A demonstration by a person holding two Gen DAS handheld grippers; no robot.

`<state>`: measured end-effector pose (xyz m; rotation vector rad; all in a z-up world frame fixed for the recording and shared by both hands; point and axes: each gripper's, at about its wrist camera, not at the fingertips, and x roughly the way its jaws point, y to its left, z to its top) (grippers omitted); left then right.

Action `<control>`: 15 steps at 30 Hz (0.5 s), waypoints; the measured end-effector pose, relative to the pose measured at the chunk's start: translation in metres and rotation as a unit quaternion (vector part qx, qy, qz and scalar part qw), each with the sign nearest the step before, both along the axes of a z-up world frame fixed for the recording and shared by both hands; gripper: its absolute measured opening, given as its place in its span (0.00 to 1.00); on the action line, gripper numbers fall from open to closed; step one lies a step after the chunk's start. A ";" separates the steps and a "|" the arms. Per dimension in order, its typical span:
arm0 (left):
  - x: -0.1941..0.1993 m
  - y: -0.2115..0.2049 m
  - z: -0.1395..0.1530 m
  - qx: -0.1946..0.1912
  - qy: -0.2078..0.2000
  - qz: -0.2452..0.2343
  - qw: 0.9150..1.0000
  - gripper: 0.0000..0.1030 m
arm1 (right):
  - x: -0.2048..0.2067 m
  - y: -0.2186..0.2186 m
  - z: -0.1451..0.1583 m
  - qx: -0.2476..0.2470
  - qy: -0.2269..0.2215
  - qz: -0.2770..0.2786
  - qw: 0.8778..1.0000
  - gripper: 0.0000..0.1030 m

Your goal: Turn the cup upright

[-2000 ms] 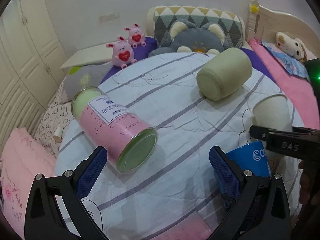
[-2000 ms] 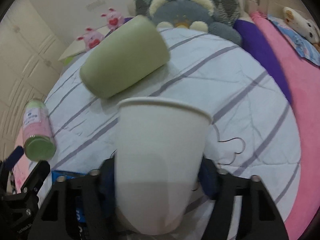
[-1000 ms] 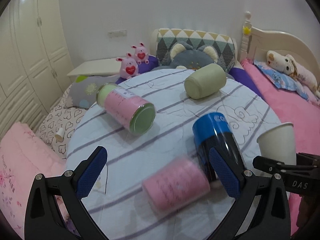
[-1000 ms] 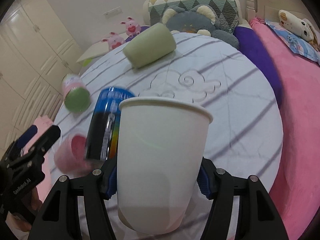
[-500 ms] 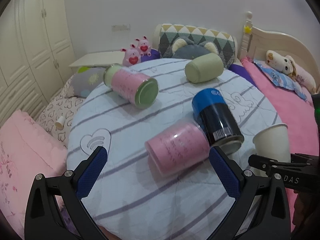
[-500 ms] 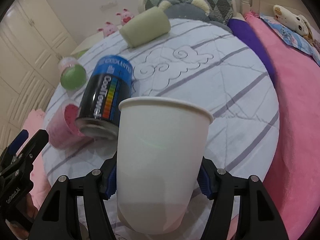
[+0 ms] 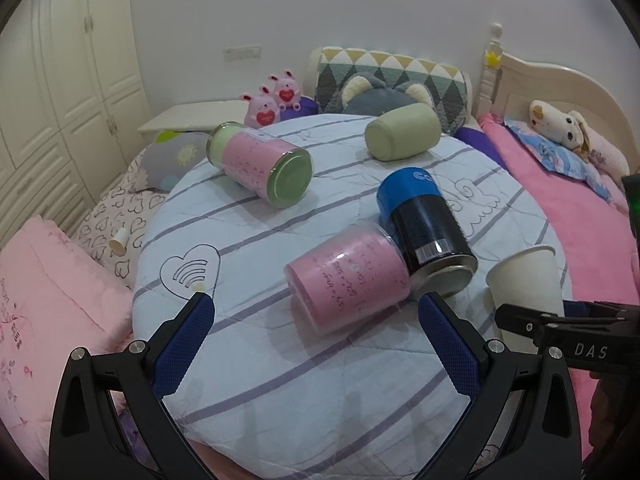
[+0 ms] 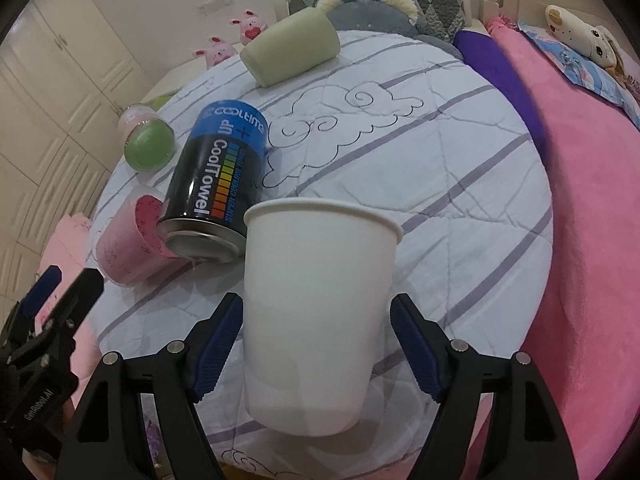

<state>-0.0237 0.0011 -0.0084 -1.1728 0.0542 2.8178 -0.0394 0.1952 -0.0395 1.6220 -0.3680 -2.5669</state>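
I see the paper cup [image 8: 316, 312] upright at the table's [image 7: 320, 392] near right edge, CoolTowel can [image 8: 218, 184] lying left of it, touching a jar [image 7: 348, 280], lidded jar [image 7: 260, 168] far left, foam roll [image 7: 402, 136] behind.

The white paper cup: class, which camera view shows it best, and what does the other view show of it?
The right wrist view: the white paper cup fills the centre, upright, rim up, between the right claw's fingers. The left wrist view shows the cup small at its right edge, base hidden behind the right claw.

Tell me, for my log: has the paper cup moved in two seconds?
Yes: the paper cup came back from by the green cup to beside the blue can, at its metal end.
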 end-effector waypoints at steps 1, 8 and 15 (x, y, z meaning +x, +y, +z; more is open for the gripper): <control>0.001 0.001 0.000 0.001 0.000 -0.002 1.000 1.00 | 0.001 0.000 0.002 -0.001 0.004 0.002 1.000 0.75; 0.010 0.017 0.004 0.001 0.001 -0.016 1.000 1.00 | 0.009 0.007 0.019 0.000 0.031 0.005 1.000 0.75; 0.020 0.050 0.006 -0.002 -0.005 -0.049 0.999 1.00 | 0.023 0.027 0.034 0.016 0.065 -0.014 0.998 0.75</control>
